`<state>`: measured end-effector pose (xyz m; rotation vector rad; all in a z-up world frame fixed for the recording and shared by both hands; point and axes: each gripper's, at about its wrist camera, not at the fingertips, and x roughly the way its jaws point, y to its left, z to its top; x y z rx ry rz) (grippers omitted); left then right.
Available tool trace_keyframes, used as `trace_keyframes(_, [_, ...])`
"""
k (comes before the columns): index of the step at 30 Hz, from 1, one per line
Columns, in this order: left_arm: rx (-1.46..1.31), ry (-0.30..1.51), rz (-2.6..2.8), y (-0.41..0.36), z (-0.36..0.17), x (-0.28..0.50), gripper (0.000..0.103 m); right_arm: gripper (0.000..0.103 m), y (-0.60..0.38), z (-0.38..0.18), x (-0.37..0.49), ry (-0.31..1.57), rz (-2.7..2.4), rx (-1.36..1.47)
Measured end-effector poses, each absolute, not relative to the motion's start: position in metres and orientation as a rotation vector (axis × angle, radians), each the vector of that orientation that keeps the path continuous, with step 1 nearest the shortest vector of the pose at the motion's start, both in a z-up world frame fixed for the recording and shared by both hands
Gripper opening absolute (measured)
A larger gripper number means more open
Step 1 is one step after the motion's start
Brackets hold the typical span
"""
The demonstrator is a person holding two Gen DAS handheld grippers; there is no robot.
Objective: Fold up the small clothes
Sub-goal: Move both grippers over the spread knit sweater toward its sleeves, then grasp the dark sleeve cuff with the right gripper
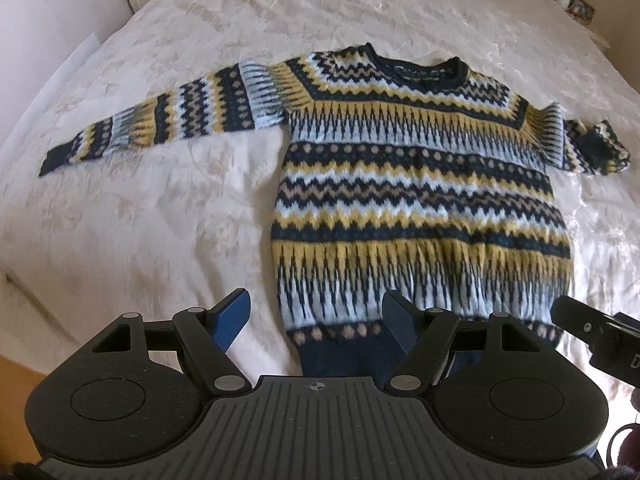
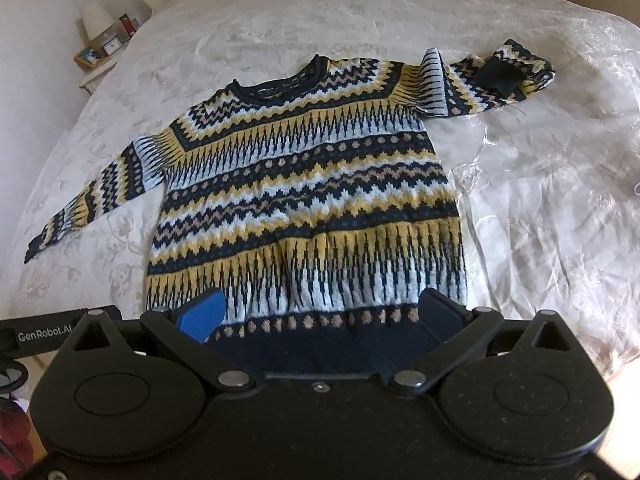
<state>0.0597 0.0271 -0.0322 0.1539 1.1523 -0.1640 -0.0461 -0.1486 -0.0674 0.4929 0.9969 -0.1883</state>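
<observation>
A knitted sweater (image 1: 416, 184) with navy, yellow, white and tan bands lies flat, front up, on the cream bedspread (image 1: 160, 220), its neck away from me. Its left sleeve (image 1: 160, 124) stretches straight out. The right sleeve (image 2: 500, 76) is bent back on itself, with the navy cuff lying on top. My left gripper (image 1: 318, 318) hangs open over the hem's left corner, one finger over bare bedspread and one over the knit. My right gripper (image 2: 322, 314) is open above the navy hem (image 2: 320, 344), nearer its right side. Nothing is held.
A bedside table (image 2: 96, 64) with a lamp, a clock and a picture frame stands at the far left of the bed. A second nightstand (image 1: 576, 4) is at the far right. The bed's near edge and the wooden floor (image 1: 16, 364) show at lower left.
</observation>
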Motion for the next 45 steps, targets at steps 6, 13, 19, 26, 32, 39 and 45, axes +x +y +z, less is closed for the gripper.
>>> trace_keyframes(6, [0.186, 1.127, -0.2, 0.024, -0.036, 0.083, 0.072, 0.102, -0.149, -0.071, -0.031, 0.995, -0.232, 0.517])
trace_keyframes(13, [0.126, 1.12, -0.29, 0.023, -0.047, 0.101, 0.071, 0.092, -0.158, -0.079, -0.027, 1.002, -0.297, 0.523])
trace_keyframes(19, [0.142, 1.146, -0.252, 0.014, -0.058, 0.113, 0.071, 0.073, -0.183, -0.089, -0.012, 1.024, -0.323, 0.409])
trace_keyframes(26, [0.09, 1.175, -0.142, -0.003, -0.061, 0.125, 0.071, 0.062, -0.242, -0.097, 0.022, 1.011, -0.34, 0.25])
trace_keyframes(32, [0.038, 1.211, -0.062, -0.031, -0.067, 0.127, 0.071, 0.06, -0.313, -0.11, 0.065, 0.968, -0.328, 0.13])
trace_keyframes(39, [0.0, 1.231, -0.001, -0.064, -0.07, 0.12, 0.071, 0.06, -0.381, -0.143, 0.124, 0.959, -0.339, 0.092])
trace_keyframes(45, [-0.028, 1.255, 0.079, -0.07, -0.073, 0.117, 0.071, 0.06, -0.407, -0.173, 0.163, 0.982, -0.343, 0.06])
